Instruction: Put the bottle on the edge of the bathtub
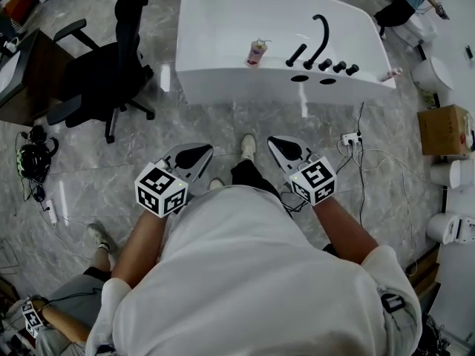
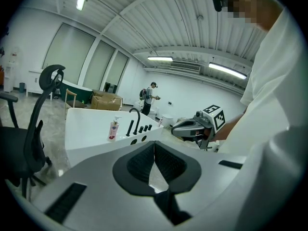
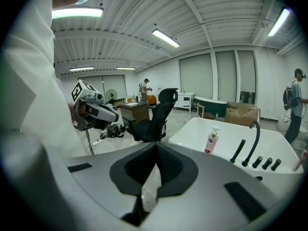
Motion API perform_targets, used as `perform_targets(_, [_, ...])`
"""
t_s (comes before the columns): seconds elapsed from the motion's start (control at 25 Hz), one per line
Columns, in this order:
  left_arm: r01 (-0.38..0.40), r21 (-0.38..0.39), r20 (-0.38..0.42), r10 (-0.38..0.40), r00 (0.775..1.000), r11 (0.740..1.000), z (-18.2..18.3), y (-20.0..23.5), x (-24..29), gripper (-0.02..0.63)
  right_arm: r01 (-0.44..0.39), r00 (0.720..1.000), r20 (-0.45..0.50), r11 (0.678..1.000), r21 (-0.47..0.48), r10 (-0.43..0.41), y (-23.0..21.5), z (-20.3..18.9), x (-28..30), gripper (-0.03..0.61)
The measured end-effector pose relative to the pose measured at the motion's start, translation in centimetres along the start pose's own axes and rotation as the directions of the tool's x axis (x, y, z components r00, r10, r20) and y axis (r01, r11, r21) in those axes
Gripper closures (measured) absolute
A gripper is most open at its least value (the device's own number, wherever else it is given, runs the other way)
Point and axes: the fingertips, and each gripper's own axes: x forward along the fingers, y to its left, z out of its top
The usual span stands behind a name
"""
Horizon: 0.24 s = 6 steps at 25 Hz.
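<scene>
**Standing bottle on the tub rim, both tongs empty**

Standing upright, the bottle (image 1: 256, 53) with its pump top is on the flat near edge of the white bathtub (image 1: 223, 87), just beside the black faucet (image 1: 320, 39) and apart from its row of knobs. It looks to me that the placing is already done, or that a new round is not yet begun.

The person is on the grey floor (image 1: 223, 132), well apart from the tub. Both tools are held low in front of the body. The left tongs (image 1: 191, 154) are pressed fully together and nothing is between them. The right tongs (image 1: 286, 150) are the same, closed and with nothing in them. An office chair (image 1: 111, 73) stands to the left of the tub.

If the bottle must be taken again, I think it is best to open the tongs wide before reaching. Then close on the body under the pump, not on the thin neck. Keep the bottle vertical and put it on the flat part of the rim, away from the knobs. Let go only when the base sits flat, because a narrow bottle can tip into the tub.
</scene>
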Motion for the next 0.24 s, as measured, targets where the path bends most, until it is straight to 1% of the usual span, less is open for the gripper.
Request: perform_targets(0.24, [0.003,-0.008,-0.021,-0.003,1.0,1.0,0.0,0.6,1.7,0.595,-0.006,1.0,-0.015,1.0,-0.014,0.006,-1.3,-0.3,0.2,0.571])
